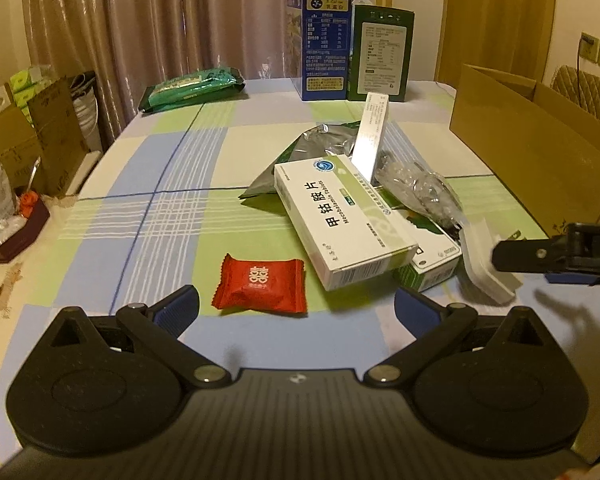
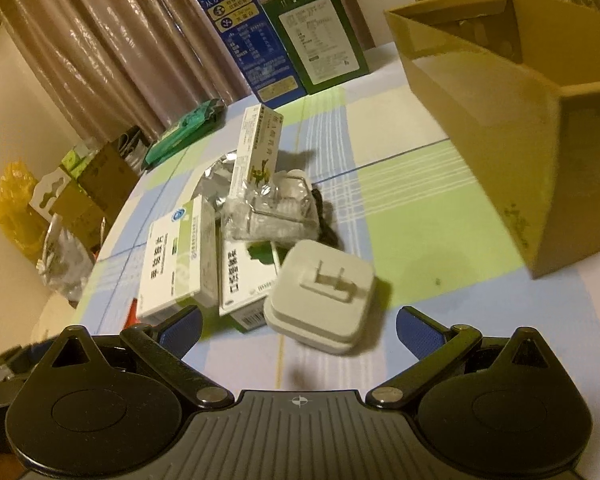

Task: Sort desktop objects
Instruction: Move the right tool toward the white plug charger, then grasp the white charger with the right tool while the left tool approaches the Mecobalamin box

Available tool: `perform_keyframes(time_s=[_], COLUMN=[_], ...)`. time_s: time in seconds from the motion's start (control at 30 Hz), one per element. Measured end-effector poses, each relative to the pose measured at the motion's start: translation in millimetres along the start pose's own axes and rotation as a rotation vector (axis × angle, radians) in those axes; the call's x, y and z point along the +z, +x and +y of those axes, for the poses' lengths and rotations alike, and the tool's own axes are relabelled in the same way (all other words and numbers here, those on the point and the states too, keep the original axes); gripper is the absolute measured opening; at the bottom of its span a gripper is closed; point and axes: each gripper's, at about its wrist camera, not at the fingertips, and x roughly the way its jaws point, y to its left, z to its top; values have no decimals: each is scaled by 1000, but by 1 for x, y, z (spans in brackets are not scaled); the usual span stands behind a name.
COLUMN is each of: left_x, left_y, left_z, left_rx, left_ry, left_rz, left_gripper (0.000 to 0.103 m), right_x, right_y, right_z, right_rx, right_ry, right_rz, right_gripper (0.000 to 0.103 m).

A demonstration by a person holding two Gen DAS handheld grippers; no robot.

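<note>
Both hand-held grippers sit low over the checked counter (image 1: 148,168), jaws spread wide & holding nothing: left hand-held gripper (image 1: 296,304) has the red candy (image 1: 260,284) just ahead at 12 o'clock. Right hand-held gripper (image 2: 298,326) faces the white plug adapter (image 2: 320,296), with med boxes (image 2: 176,256) at 10 o'clock & cardboard box (image 2: 520,128) at 2 o'clock.

A tabletop (image 1: 180,184) under a blue, green and white checked cloth fills the near scene. Shiny brown curtains (image 1: 140,20) hang along the far wall. At far right stand a yellowish door (image 1: 500,16), wall sockets (image 1: 598,50) and a padded chair (image 1: 588,88). Light is warm and dim.
</note>
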Motion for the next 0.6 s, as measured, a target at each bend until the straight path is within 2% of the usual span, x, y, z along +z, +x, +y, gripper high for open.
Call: perform_keyframes(time_s=[0.2,0.3,0.47,0.6], left_x=[2,4,9,14], left_y=[8,11,15,20], left_z=[0,0,-3,-9], left_rx=[-26,-23,-36,-47], left_ry=[-16,-22,-25,-23], left_rz=[-1,-1,-11,-12], left_gripper=[102,102,102,102], right_x=[3,4,4,6], right_y=[19,25,30,32], right_z=[-3,-8,-12,-11], right_rx=[-20,-19,-21,-40], right_ry=[34,56,64,42], right_rz=[8,25,37,36], right_gripper=[99,86,78,67])
